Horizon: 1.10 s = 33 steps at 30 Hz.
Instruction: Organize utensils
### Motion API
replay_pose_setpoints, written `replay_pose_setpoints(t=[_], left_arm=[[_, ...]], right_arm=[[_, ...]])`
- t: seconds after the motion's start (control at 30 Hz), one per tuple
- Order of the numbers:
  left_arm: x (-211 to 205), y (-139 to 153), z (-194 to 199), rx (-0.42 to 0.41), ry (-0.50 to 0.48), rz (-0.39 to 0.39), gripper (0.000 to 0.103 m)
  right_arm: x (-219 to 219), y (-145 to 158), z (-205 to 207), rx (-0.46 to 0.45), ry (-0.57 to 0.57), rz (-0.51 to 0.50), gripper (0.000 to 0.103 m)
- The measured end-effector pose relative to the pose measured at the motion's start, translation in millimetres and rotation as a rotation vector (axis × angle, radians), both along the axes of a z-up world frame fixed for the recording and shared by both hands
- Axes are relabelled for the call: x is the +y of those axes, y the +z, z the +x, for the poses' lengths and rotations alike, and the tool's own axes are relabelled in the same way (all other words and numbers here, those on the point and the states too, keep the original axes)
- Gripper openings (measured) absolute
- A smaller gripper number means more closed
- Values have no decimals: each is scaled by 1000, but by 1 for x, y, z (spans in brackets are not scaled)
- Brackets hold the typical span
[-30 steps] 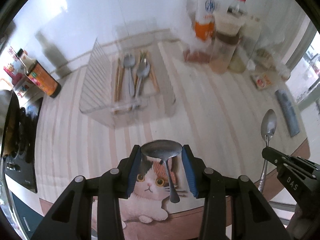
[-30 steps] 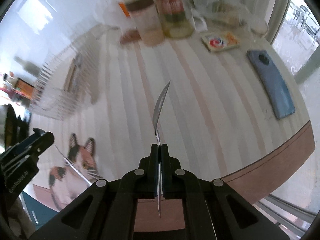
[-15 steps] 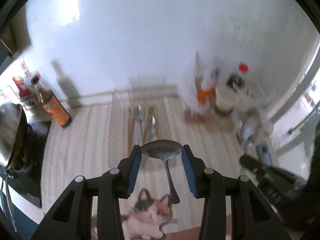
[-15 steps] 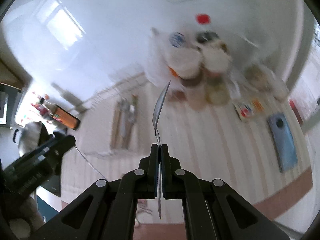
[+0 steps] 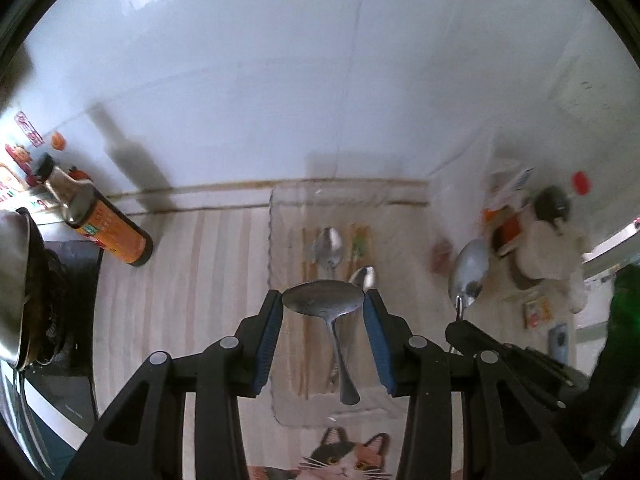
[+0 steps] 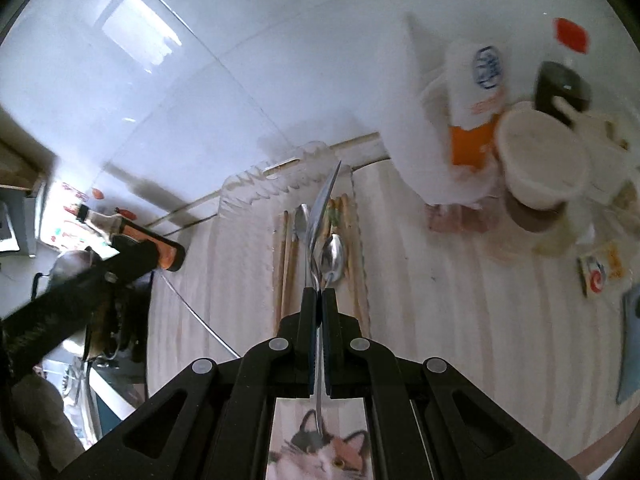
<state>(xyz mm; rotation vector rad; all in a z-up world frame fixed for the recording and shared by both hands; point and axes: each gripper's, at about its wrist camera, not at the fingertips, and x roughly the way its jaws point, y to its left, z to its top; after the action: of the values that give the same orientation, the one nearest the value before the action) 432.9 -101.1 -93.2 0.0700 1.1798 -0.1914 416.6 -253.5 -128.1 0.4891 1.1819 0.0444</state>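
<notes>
Left hand-held gripper (image 5: 323, 307) is clamping a spoon (image 5: 325, 303) across its bowl, handle hanging down. Right hand-held gripper (image 6: 319, 294) is pinching a second spoon (image 6: 320, 208) by the neck, jaws fully closed, bowl edge-on and pointing up. Both are hovering above the clear tray (image 5: 280, 400) on the striped counter (image 5: 192, 280), where two spoons (image 5: 329, 249) and chopsticks (image 5: 305, 252) are already lying. Risks: the bowl-edge grip is looking shallow, so the spoon could slip out; the two grippers are close together and could collide over the tray.
</notes>
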Motion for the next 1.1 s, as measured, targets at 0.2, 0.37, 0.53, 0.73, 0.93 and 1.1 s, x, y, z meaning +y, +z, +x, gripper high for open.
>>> replay_pose_setpoints(t=[0.2,0.37,0.53,0.73,0.93,1.1], left_arm=[[6,-31,17,87,11,52,40],[24,-39,6,67,61,70,56],[40,-43,-13,18,102,108,77],[49,-47,-38,-44,115,144,103],[51,-53,-55,-66,101,159,103],[54,-52,-67,-80,88,155,103]], right_arm=[[12,-29,23,91,45,-28,5],[13,-28,13,90,57,-75,23],[10,-15,-6,51,45,-211,39],[16,-10,-36,20,49,-375,77],[18,-15,-52,34,33,-419,98],[26,-10,-63,21,12,-469,103]])
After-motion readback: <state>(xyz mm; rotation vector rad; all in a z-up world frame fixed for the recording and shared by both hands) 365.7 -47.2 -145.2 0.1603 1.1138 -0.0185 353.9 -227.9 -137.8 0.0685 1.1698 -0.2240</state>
